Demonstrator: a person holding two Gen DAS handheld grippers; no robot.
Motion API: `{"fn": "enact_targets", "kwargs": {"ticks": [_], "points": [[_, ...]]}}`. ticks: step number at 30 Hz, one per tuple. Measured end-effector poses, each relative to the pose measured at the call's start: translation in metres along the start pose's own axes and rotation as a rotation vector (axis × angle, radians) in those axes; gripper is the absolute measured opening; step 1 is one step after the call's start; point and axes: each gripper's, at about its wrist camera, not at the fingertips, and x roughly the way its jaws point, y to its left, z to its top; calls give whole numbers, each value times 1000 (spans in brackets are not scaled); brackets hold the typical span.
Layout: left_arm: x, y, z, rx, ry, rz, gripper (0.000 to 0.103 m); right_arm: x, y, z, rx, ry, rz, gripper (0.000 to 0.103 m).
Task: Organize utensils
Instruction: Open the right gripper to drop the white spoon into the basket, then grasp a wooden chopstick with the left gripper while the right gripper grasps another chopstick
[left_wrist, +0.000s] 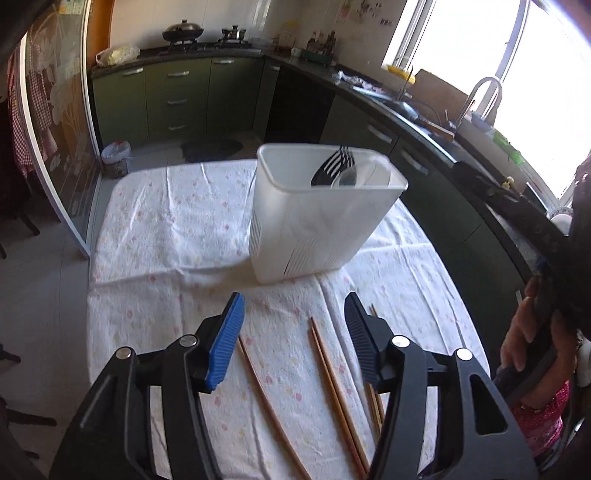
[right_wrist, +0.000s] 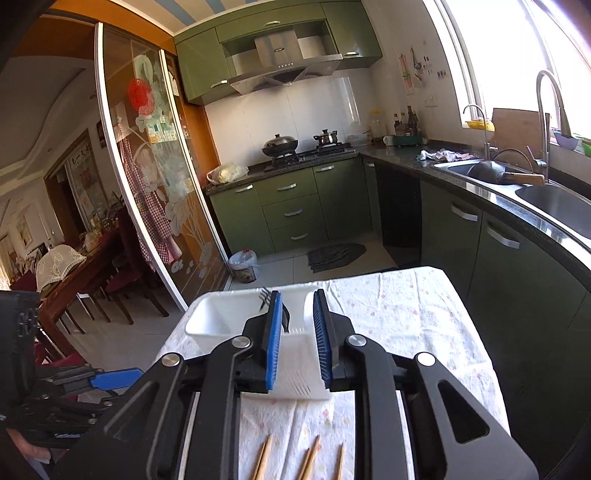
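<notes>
A white plastic utensil holder (left_wrist: 317, 218) stands on the cloth-covered table (left_wrist: 177, 221). Black forks (left_wrist: 338, 164) and a clear spoon (left_wrist: 347, 177) stand inside it. Several wooden chopsticks (left_wrist: 332, 384) lie on the cloth near me. My left gripper (left_wrist: 295, 306) is open and empty above the chopsticks, short of the holder. In the right wrist view my right gripper (right_wrist: 298, 306) is open and empty, just in front of the holder (right_wrist: 229, 321), with chopstick tips (right_wrist: 310, 458) below it. The left gripper (right_wrist: 114, 378) shows at the lower left there.
Green kitchen cabinets (right_wrist: 288, 210) and a counter with a sink (right_wrist: 554, 203) run along the right. A small bin (left_wrist: 116, 158) and a dark mat (left_wrist: 210, 149) are on the floor beyond the table. A glass sliding door (right_wrist: 147, 184) is at the left.
</notes>
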Motion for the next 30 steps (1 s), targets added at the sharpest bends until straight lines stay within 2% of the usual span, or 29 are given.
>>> {"fn": "enact_targets", "kwargs": {"ticks": [3, 5, 7, 8, 9, 14, 16, 22, 23, 25, 30], "points": [[40, 12, -20, -64, 207, 50, 53, -12, -9, -15, -2, 86, -11, 20], [62, 21, -34, -123, 318, 66, 51, -16, -15, -24, -2, 144, -7, 20], [78, 26, -41, -159, 381, 89, 38, -18, -19, -34, -11, 213, 3, 31], [84, 26, -43, -161, 394, 102, 35, -19, -19, -38, -21, 239, 11, 38], [88, 24, -43, -156, 399, 120, 31, -19, -19, -43, -34, 260, 7, 39], [99, 21, -38, -160, 421, 199, 26, -21, -14, -64, -95, 345, -32, 39], [102, 21, -38, -165, 432, 220, 25, -18, -17, -68, -104, 380, -36, 36], [105, 17, -41, -156, 460, 238, 24, -10, -23, -78, -117, 458, -53, 34], [104, 18, -42, -154, 464, 242, 22, -9, -24, -79, -118, 470, -52, 34], [107, 16, -39, -150, 474, 251, 8, -4, -23, -83, -123, 506, -47, 34], [104, 19, -43, -137, 485, 227, 5, 22, -19, -100, -109, 647, -13, 34]]}}
